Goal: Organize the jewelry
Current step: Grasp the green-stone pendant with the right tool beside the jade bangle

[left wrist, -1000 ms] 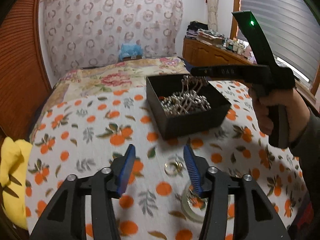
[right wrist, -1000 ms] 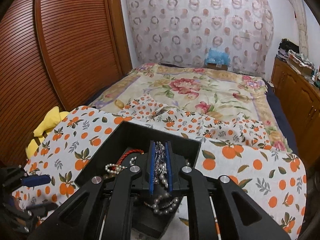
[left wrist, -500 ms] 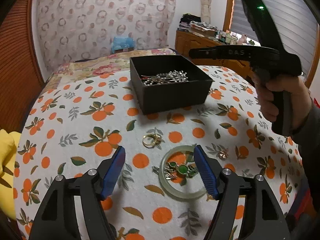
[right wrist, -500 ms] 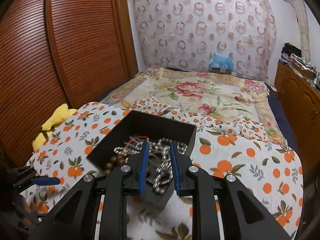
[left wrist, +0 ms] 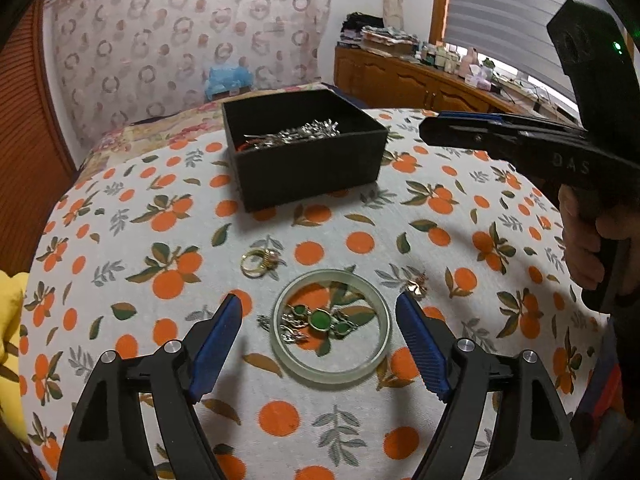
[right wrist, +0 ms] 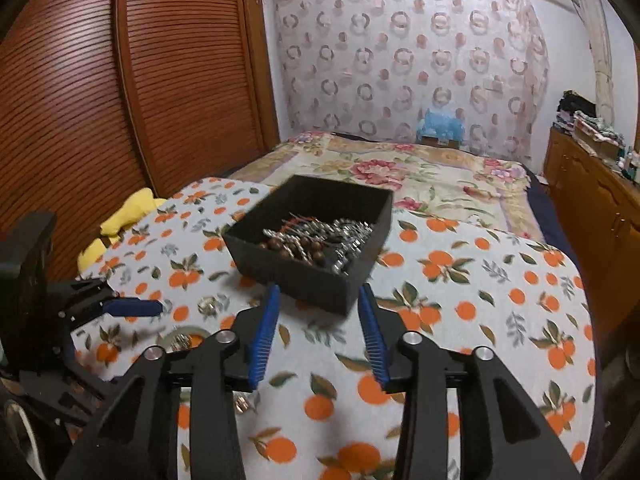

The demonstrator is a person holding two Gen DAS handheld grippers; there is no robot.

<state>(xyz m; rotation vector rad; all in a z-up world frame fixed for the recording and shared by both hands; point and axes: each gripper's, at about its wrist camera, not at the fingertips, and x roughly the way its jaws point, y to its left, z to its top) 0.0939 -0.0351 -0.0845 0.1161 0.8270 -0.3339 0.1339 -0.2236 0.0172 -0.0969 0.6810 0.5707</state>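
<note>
Left gripper (left wrist: pixel 319 336) tilts down over bangle (left wrist: pixel 331 326) — jaws opening, pads clear.

One box (left wrist: pixel 308 160), 12 o'clock. One bangle (left wrist: pixel 374 364), centre. One green pendant (left wrist: pixel 320 320) inside bangle. One gold ring cluster (left wrist: pixel 259 261), 10 o'clock of bangle; count unclear. One small trinket (left wrist: pixel 416 286), 2 o'clock. Chains in box: too tangled to count. Two grippers: left (left wrist: pixel 318 344), right (right wrist: pixel 318 336).

The left gripper (left wrist: pixel 319 334) hangs over the orange-print cloth (left wrist: pixel 120 240), its jaws opening around a pale bangle (left wrist: pixel 376 350) that rings a green-stoned piece (left wrist: pixel 320 320), perhaps a bracelet. Gold rings (left wrist: pixel 258 260) lie beyond, before the black box (left wrist: pixel 308 168) of jewelry
</note>
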